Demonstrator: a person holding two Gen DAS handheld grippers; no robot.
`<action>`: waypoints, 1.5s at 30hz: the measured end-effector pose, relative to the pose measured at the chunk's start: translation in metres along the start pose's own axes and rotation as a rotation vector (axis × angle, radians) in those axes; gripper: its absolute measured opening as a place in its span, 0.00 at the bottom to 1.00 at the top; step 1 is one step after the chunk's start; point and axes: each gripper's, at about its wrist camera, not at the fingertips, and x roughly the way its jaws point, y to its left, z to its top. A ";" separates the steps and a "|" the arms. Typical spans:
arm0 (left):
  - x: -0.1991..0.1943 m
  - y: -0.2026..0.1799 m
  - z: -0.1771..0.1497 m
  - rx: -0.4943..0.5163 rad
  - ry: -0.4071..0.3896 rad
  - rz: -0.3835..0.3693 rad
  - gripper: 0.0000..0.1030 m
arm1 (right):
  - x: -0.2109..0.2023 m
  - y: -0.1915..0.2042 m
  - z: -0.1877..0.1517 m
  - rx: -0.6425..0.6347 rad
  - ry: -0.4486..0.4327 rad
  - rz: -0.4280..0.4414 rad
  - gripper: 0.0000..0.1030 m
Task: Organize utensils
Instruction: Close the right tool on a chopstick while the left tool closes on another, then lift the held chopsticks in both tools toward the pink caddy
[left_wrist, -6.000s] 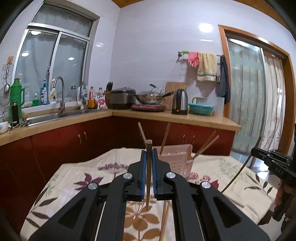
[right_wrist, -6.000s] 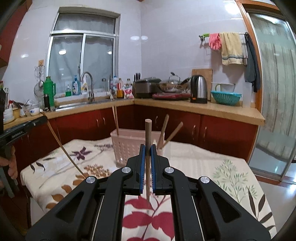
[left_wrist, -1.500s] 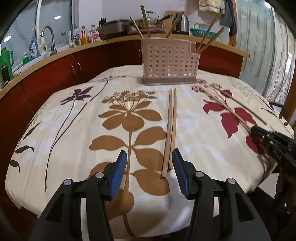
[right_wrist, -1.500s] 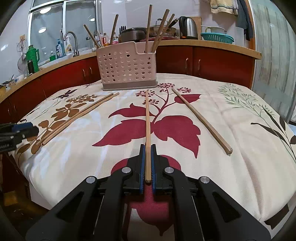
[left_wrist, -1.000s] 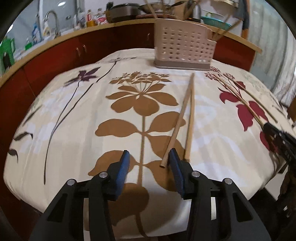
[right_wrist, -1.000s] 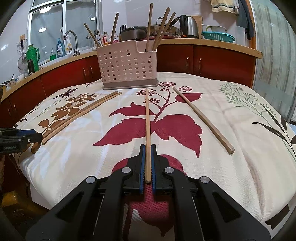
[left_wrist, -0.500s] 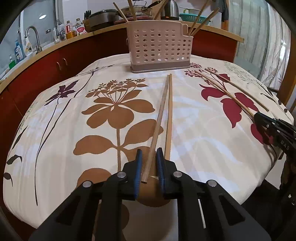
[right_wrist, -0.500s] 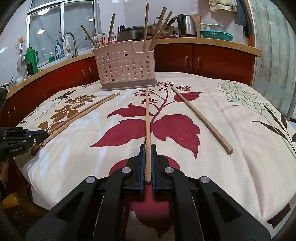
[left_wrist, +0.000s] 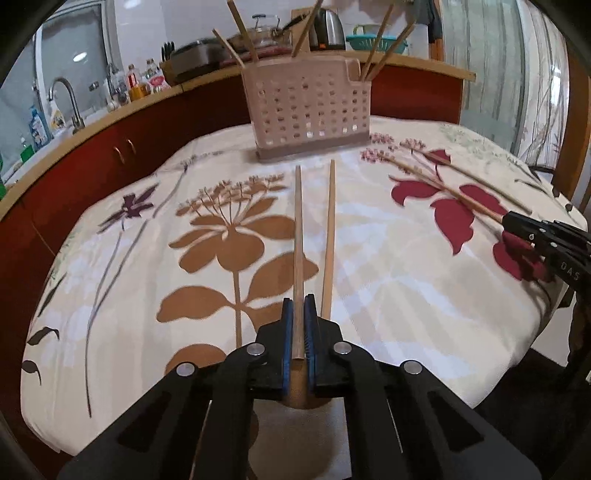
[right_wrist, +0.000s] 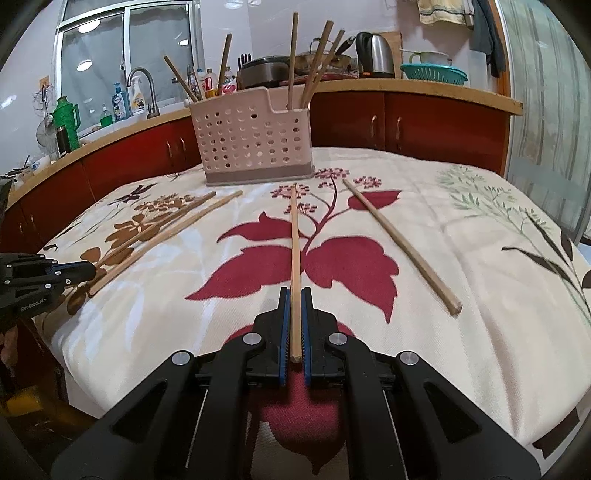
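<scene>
A pink perforated utensil basket (left_wrist: 310, 107) stands at the table's far side with several chopsticks upright in it. In the left wrist view my left gripper (left_wrist: 298, 306) is closing, its blue pads pressed on the near end of a wooden chopstick (left_wrist: 297, 236) that lies on the cloth. A second chopstick (left_wrist: 328, 240) lies loose just to its right. In the right wrist view my right gripper (right_wrist: 294, 295) is shut on the near end of another chopstick (right_wrist: 294, 236), which points at the basket (right_wrist: 255, 136). One more chopstick (right_wrist: 400, 243) lies loose to its right.
A floral tablecloth (left_wrist: 388, 258) covers the table and hangs over its near edge. Red cabinets carry a counter with a sink tap (right_wrist: 142, 85), a kettle (right_wrist: 373, 55) and a teal basket (right_wrist: 432, 72). A glass door (left_wrist: 532, 74) is at the right.
My left gripper's jaws have come together on the left chopstick of the pair, and the view has rolled and shifted a little. My right gripper keeps its hold and has not moved.
</scene>
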 end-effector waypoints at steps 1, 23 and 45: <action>-0.003 0.000 0.001 0.002 -0.013 0.005 0.07 | -0.003 0.001 0.002 -0.005 -0.007 0.000 0.06; -0.086 0.003 0.037 -0.018 -0.318 0.059 0.07 | -0.070 0.009 0.054 -0.048 -0.185 0.018 0.06; -0.126 0.018 0.060 -0.082 -0.344 0.002 0.07 | -0.097 0.016 0.098 -0.060 -0.243 0.063 0.06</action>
